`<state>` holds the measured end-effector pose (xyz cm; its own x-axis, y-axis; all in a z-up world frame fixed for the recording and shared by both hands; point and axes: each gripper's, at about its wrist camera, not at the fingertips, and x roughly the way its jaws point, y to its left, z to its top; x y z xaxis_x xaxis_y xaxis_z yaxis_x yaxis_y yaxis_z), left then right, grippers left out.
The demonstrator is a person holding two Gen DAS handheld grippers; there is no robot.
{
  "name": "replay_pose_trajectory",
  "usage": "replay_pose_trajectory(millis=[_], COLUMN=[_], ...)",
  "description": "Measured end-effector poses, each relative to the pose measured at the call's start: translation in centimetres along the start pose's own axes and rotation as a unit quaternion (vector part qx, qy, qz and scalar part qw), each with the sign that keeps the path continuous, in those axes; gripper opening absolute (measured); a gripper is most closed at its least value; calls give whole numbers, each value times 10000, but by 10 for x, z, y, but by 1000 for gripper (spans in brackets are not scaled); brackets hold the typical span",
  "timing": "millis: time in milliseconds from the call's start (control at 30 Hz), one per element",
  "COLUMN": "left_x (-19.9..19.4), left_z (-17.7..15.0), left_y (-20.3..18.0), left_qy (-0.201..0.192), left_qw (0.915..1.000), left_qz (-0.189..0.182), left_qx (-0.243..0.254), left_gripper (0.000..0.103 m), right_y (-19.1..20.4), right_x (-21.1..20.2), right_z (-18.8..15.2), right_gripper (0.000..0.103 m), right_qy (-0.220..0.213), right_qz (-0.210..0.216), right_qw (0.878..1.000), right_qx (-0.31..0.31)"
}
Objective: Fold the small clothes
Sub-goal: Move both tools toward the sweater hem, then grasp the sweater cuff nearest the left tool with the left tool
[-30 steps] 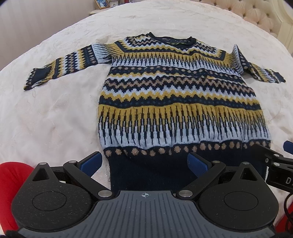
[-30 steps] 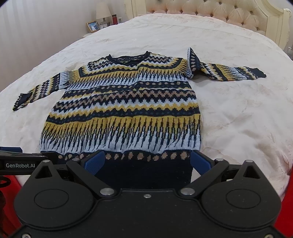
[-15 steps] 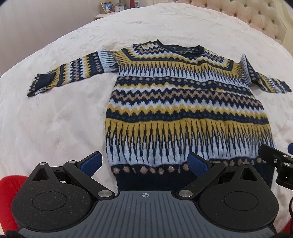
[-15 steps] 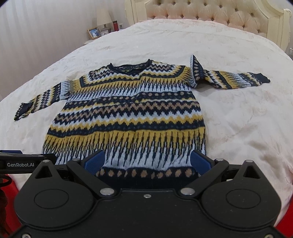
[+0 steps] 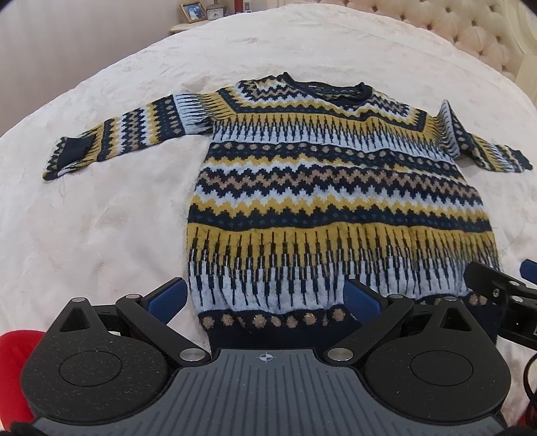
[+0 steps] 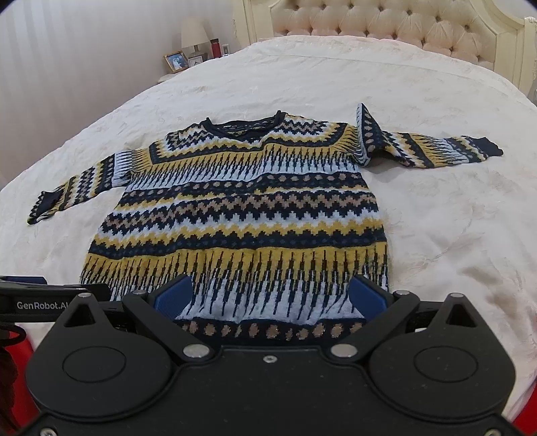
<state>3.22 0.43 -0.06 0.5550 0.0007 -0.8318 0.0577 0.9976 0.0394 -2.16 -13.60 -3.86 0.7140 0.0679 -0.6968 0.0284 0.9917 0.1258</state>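
A navy, yellow and pale-blue patterned sweater (image 5: pixel 322 201) lies flat, front up, on a cream bedspread, collar away from me, both sleeves spread out; it also shows in the right wrist view (image 6: pixel 248 214). Its right sleeve (image 6: pixel 423 149) is creased near the shoulder. My left gripper (image 5: pixel 265 296) is open over the hem's left part, blue pads apart. My right gripper (image 6: pixel 270 295) is open over the hem's right part. Neither holds anything. The right gripper's tip (image 5: pixel 496 295) shows at the left wrist view's right edge.
The cream bedspread (image 6: pixel 436 234) stretches around the sweater. A tufted headboard (image 6: pixel 386 23) stands at the far end. A nightstand with a photo frame (image 6: pixel 175 62), a lamp and a red bottle stands far left. Something red (image 5: pixel 13 362) shows at the lower left.
Both grippers have pulled back and risen, so the sweater looks farther away and the hem sits lower between the fingers. The sweater has not moved.
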Motion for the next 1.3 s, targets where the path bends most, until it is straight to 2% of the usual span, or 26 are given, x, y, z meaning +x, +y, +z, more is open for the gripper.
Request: replay_pose_trajectory(millis=[300, 833, 1067, 1233, 1300], left_x=[0, 7, 17, 26, 31], left_z=[1, 12, 20, 28, 31], left_y=[0, 17, 27, 40, 48], left_qy=[5, -326, -420, -554, -621], left_qw=[10000, 9975, 9977, 9965, 9947], left_qz=[-21, -459, -289, -369, -525], left_qx=[-22, -433, -439, -508, -626], left_gripper=[101, 101, 101, 101, 101], right_y=[1, -2, -2, -2, -1], right_x=[1, 9, 16, 26, 31], right_z=[0, 5, 10, 14, 15], right_gripper=[100, 100, 100, 100, 100], right_qy=[-1, -180, -301, -346, -363], right_qz=[29, 168, 221, 448, 545], right_qw=[10000, 9994, 9990, 9981, 9975], right_qx=[41, 241, 260, 261, 259])
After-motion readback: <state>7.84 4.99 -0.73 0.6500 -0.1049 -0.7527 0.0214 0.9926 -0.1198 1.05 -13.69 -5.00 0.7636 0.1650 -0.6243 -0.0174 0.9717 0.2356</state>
